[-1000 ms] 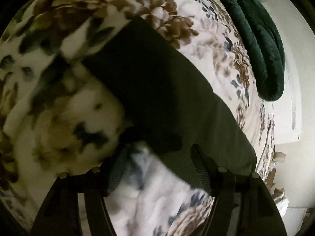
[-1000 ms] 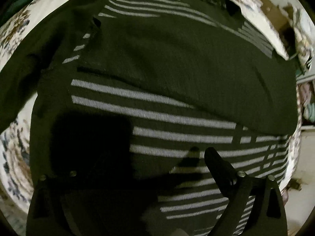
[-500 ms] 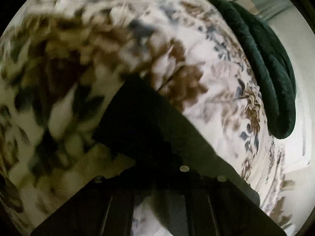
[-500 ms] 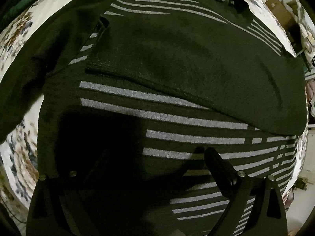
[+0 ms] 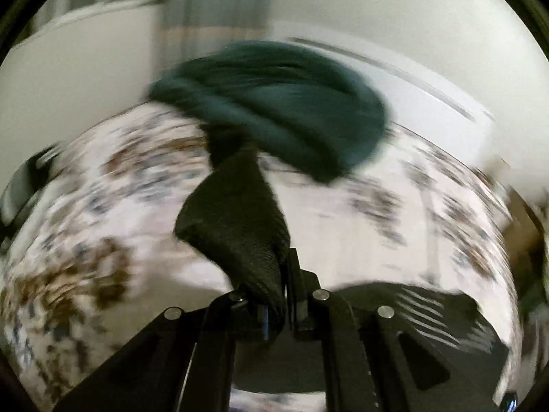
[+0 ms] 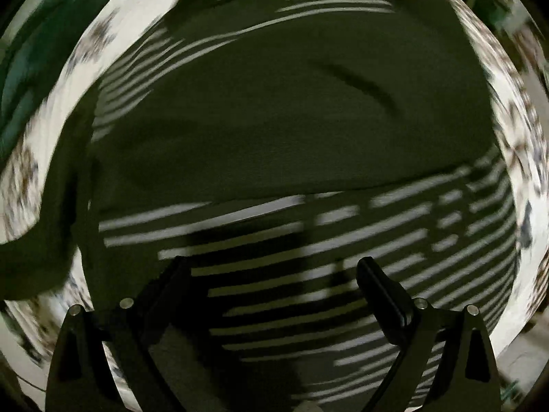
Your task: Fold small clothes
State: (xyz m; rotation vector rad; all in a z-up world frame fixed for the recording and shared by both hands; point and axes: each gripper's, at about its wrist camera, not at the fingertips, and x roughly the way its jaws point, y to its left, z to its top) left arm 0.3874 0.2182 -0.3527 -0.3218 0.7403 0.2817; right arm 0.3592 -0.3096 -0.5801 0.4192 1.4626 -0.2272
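On the floral bedspread (image 6: pixel 511 116) lies the striped sweater (image 6: pixel 274 120), one sleeve folded across it. Left tongs (image 5: pixel 283 295) pinch its other sleeve (image 5: pixel 236 219), lifted clear; a green blanket (image 5: pixel 274 103) lies beyond. Right tongs (image 6: pixel 274 271) hang wide above the stripes, empty.

Dim indoors in both views, with strong fisheye bending and black vignette at the rims. Left wrist view heavily motion-smeared across the floral bedspread (image 5: pixel 113 206) and green blanket (image 5: pixel 274 103), sharp only on the dark sleeve (image 5: pixel 240 226) pinched close to the lens, brightest on the pale wall behind. Right wrist view darker, blurred toward the edges, with a hard black shadow across the striped sweater (image 6: pixel 291 130) just ahead of the fingers.
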